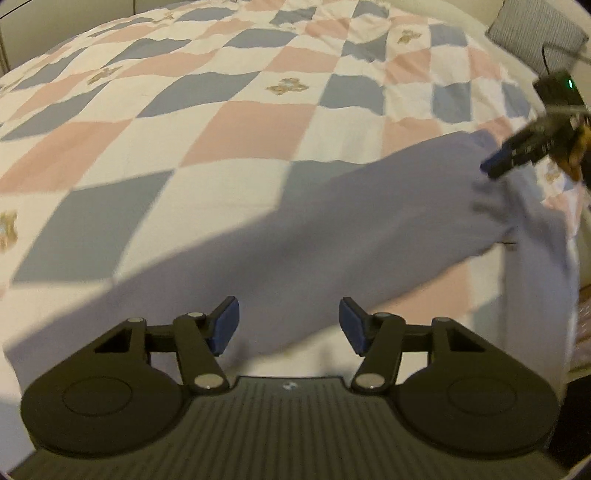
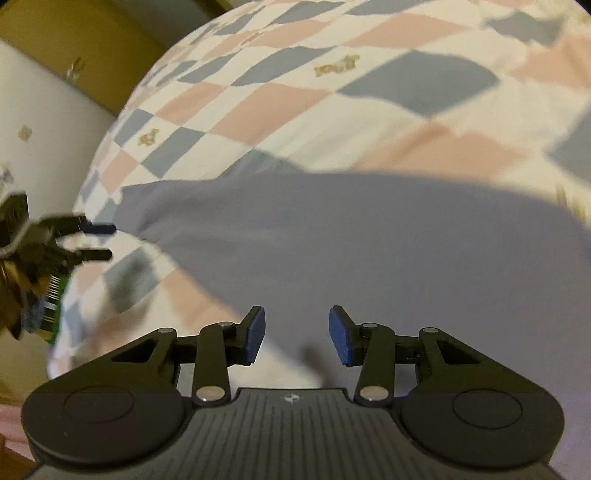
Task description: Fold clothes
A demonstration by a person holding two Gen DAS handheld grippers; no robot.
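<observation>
A lavender garment [image 1: 332, 229] lies spread flat on a checkered bedspread [image 1: 221, 110]; it also fills the middle of the right wrist view [image 2: 351, 240]. My left gripper [image 1: 289, 326] is open and empty just above the garment's near edge. My right gripper [image 2: 297, 336] is open and empty above the garment's near part. The right gripper shows at the right edge of the left wrist view [image 1: 491, 168], over the garment's far end. The left gripper shows at the left of the right wrist view [image 2: 109, 242], open, by the garment's corner.
The bedspread [image 2: 332, 103] of pink, blue and white squares covers the whole bed. A grey striped pillow [image 1: 535, 33] lies at the far right corner. The bed's edge and a wall [image 2: 44, 122] lie to the left in the right wrist view.
</observation>
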